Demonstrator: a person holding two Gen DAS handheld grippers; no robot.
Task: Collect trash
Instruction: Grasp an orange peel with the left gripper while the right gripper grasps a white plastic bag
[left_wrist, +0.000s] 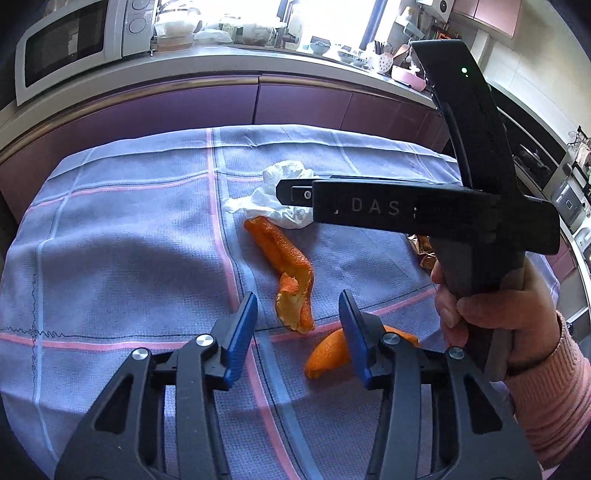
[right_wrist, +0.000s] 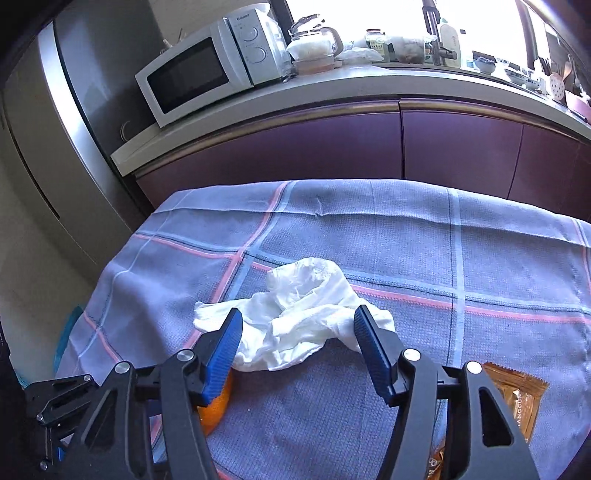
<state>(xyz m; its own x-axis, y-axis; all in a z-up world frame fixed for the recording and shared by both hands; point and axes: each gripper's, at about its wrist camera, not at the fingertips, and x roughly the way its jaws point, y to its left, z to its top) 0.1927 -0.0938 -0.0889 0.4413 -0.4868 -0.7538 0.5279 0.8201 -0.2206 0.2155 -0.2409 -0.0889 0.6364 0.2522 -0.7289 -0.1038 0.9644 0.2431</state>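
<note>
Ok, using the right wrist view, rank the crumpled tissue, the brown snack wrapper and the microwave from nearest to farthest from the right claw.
1. crumpled tissue: lying on the cloth right between the open fingers of the right claw.
2. brown snack wrapper: on the cloth just outside the claw's right finger, partly hidden behind it.
3. microwave: far off on the counter, upper left.

A checked cloth (right_wrist: 406, 236) covers the table — crumpled tissue (right_wrist: 306, 314), orange peels (left_wrist: 291, 273), a wrapper (right_wrist: 517, 395).
</note>
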